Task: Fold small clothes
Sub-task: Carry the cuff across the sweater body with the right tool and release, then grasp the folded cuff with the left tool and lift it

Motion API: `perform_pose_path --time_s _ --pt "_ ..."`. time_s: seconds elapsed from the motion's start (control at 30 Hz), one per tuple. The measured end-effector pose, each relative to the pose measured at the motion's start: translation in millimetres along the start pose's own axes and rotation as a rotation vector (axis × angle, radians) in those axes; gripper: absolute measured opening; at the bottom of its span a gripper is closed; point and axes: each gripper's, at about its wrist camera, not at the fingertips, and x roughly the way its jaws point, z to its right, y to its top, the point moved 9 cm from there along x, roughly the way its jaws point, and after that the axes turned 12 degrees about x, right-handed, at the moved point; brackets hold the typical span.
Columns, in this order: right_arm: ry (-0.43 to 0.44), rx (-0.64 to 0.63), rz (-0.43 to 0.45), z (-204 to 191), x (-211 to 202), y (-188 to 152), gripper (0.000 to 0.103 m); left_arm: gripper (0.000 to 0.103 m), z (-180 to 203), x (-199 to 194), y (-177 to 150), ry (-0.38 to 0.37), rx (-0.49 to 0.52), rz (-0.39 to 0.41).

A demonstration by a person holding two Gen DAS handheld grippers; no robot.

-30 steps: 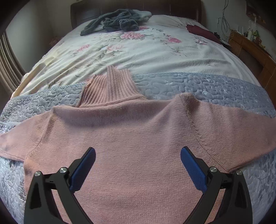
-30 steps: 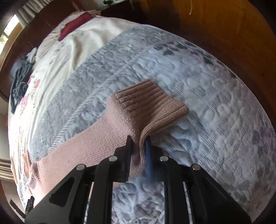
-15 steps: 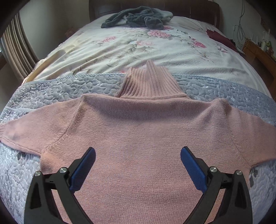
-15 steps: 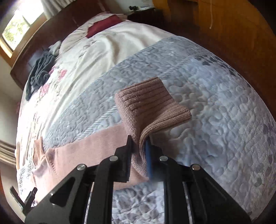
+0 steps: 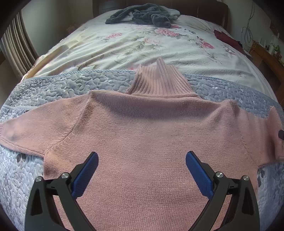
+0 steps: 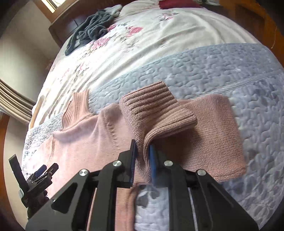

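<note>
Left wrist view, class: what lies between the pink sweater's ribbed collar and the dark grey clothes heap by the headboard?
Only bare floral bedspread separates the collar from the grey heap; the left wrist view shows it.

My left gripper [image 5: 142,160]: two black angular arms, each with triangular cut-outs.
My left pads [image 5: 85,175]: ribbed blue strips on the inner faces.
My left screws [image 5: 218,174]: round silver heads, two per arm.
My right gripper [image 6: 142,153]: same black arms, blue pads, four silver screws [image 6: 117,163].
Left gripper from the right camera: black body, blue pad, flat black tab.
</note>
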Motion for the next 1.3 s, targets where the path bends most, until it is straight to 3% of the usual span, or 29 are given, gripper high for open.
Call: perform_pose_path --time_s 0.27,0.47,0.63,0.77,1.0,1.03,1.13,1.2,1.23,1.3 --pt "-0.065 -0.108 -0.071 -32.1 46.4 -38.7 0.017 0.099 17.1 -3.3 0.0 -0.044 0.033 0.001" --pt "-0.016 -0.197 -0.12 -29.8 39.0 -71.7 0.027 0.099 43.8 -2.2 5.1 -0.103 0.042 -0.011" --pt "0.037 -0.151 -0.084 5.6 -5.0 -79.3 0.028 0.098 91.3 0.6 9.4 -0.246 0.023 -0.052" --pt "0.018 -0.048 -0.031 52.5 -31.1 -74.3 0.031 0.097 146.4 2.6 13.6 -0.357 0.029 -0.087" --pt "-0.024 0.001 0.001 102.8 -53.1 -77.8 0.033 0.085 215.9 25.4 24.9 -0.358 0.085 -0.152" --pt "-0.03 0.002 0.007 106.8 -55.9 -78.0 0.033 0.08 220.9 30.4 24.4 -0.35 0.086 -0.169" --pt "-0.019 0.024 0.018 114.1 -60.9 -79.6 0.033 0.049 230.4 41.0 22.5 -0.355 0.08 -0.197" --pt "-0.012 0.038 0.023 116.7 -62.8 -78.5 0.033 0.032 230.4 38.9 26.3 -0.35 0.078 -0.177" --pt "-0.013 0.04 0.026 118.0 -64.3 -78.5 0.033 0.018 229.5 36.1 29.2 -0.358 0.078 -0.163" --pt "-0.019 0.041 0.031 116.2 -64.5 -77.8 0.033 0.015 223.7 27.2 33.8 -0.381 0.057 -0.128"
